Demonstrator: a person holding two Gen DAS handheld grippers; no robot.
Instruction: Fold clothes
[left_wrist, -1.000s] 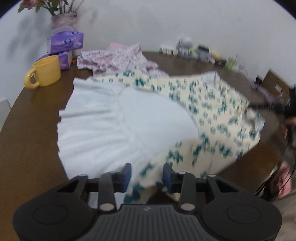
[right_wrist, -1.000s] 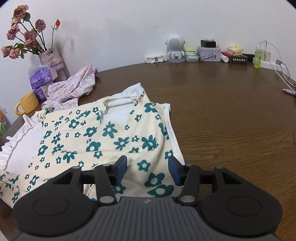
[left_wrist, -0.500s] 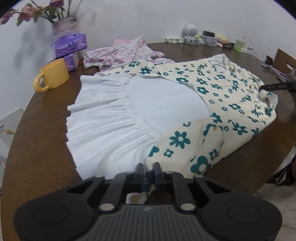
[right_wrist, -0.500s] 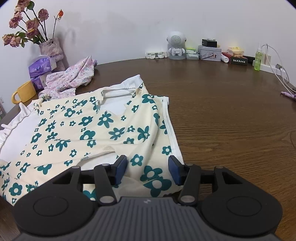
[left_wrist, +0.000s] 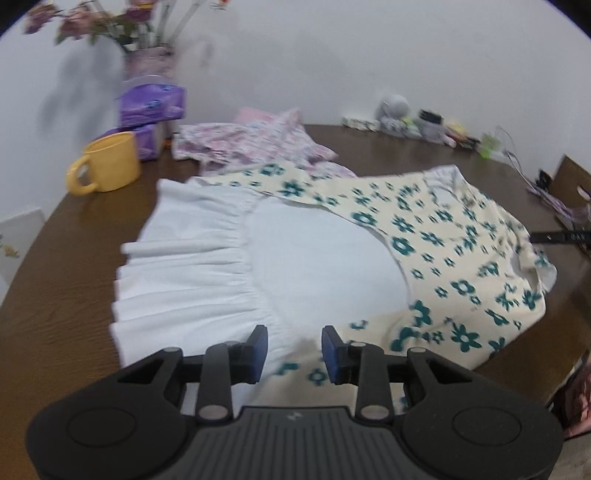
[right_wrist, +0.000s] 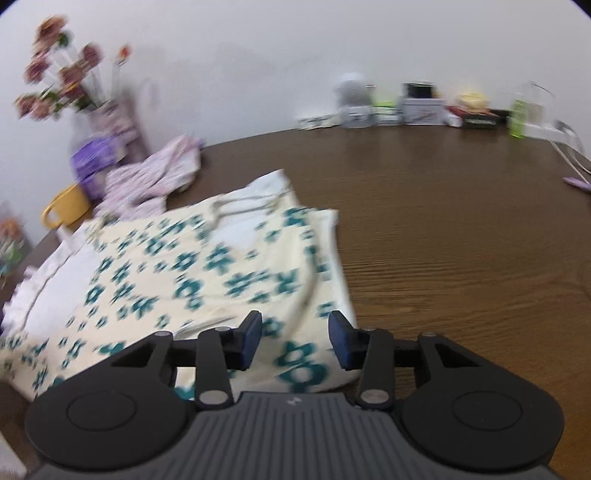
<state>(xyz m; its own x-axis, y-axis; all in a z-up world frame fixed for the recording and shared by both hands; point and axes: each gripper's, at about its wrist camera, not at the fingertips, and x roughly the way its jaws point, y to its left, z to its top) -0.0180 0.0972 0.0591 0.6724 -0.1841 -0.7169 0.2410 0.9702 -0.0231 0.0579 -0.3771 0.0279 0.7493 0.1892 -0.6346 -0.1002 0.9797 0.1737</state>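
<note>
A round dark wood surface (left_wrist: 66, 295) stands against a white wall (left_wrist: 332, 55). At 10 o'clock a yellow mug (left_wrist: 107, 168) sits beside purple tissue packs (left_wrist: 153, 105) (print too blurred to read). The floral dress (left_wrist: 443, 258), white lining up, lies at centre. The left claw (left_wrist: 294, 349) and right claw (right_wrist: 295, 334) gape empty above its near edge.
</note>
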